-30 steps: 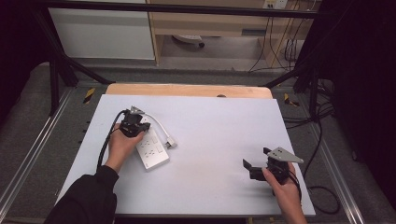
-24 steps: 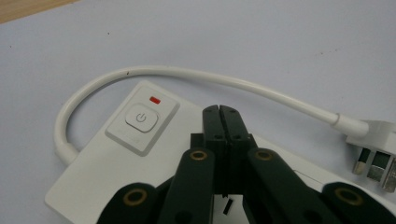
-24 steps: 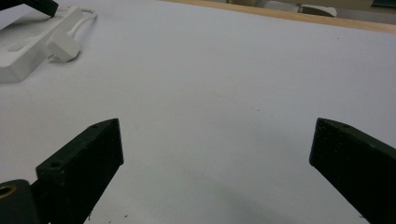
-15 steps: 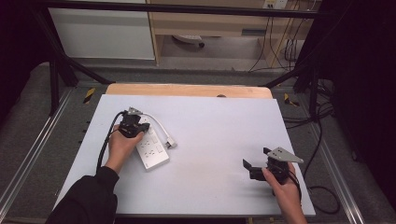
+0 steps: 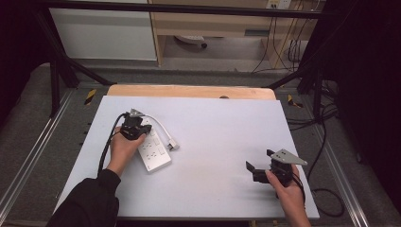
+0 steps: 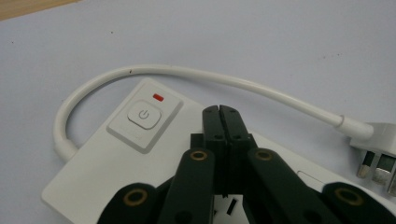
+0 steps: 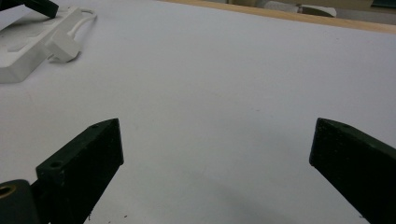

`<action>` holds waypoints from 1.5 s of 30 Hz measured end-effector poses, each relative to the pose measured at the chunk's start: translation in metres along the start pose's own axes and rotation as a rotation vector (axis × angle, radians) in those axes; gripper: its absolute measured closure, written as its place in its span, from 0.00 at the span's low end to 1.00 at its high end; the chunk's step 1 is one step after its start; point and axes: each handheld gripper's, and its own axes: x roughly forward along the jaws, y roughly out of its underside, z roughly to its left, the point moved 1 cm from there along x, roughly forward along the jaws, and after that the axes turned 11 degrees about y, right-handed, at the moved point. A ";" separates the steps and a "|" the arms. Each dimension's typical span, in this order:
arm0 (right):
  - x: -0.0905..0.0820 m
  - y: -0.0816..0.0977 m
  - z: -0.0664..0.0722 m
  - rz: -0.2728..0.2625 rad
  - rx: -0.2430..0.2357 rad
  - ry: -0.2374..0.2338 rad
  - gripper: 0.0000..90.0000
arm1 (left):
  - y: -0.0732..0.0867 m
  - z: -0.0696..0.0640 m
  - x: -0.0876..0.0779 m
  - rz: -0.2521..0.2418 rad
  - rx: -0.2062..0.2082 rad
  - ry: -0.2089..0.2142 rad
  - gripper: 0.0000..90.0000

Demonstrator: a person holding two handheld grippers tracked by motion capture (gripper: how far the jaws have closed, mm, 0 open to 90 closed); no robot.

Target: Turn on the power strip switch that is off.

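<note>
White power strip (image 6: 116, 168) with red light (image 6: 159, 97), black gripper (image 6: 219, 112), pale grey table (image 5: 222, 137)

grey floor (image 5: 28, 142), wooden cabinet (image 5: 213, 23) behind

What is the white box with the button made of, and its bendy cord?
The power strip looks like hard white plastic, smooth and slightly matte, with crisp moulded edges around its power button. Its cord seems to be soft rubbery plastic: it bends in a loop and has a faint shine. The plug shows metal prongs, by their grey gleam.
</note>
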 end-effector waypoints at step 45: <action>0.000 0.000 0.000 0.001 0.001 0.000 0.04 | -0.009 -0.010 -0.010 -0.109 0.014 0.032 1.00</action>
